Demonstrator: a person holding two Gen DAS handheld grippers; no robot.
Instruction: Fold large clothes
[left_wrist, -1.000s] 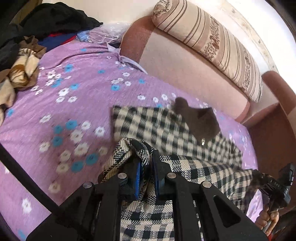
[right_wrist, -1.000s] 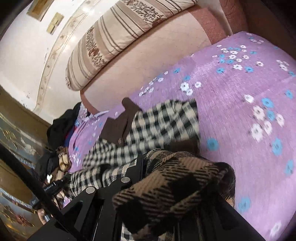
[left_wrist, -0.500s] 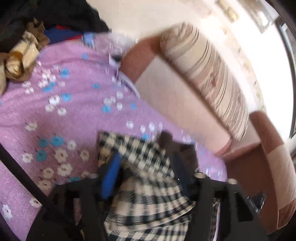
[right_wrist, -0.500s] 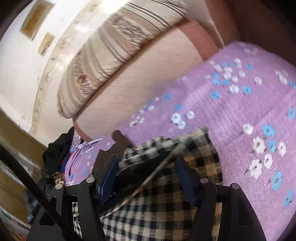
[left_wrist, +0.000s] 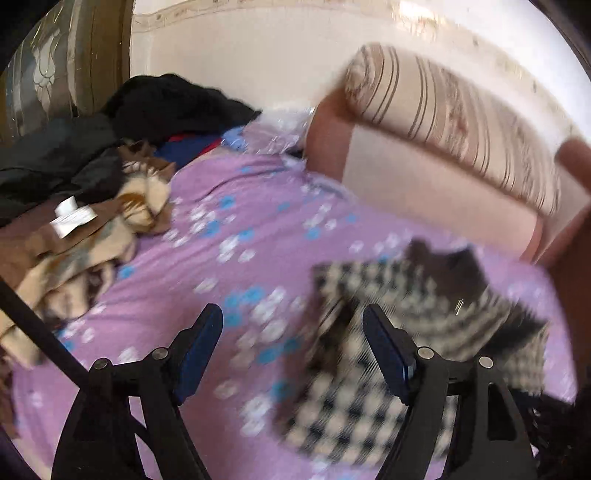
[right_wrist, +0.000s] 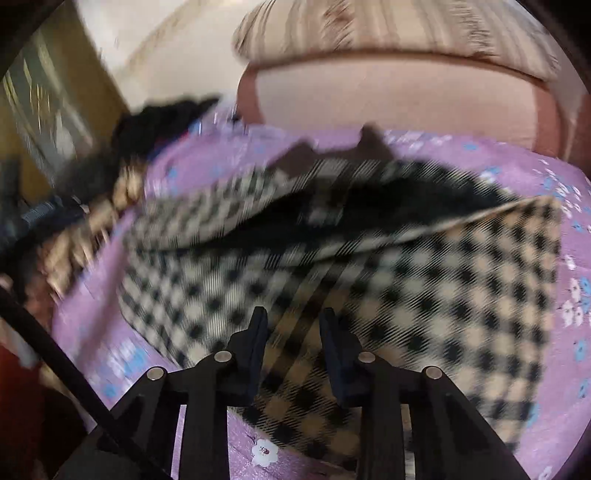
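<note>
Purple sheet lies bare beside checked garment's edge.

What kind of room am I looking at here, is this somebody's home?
Most likely a home living room or bedroom. A sofa or daybed with a pink padded backrest and a striped bolster cushion is covered by a purple flowered sheet, with a heap of unfolded clothes at one end.
</note>
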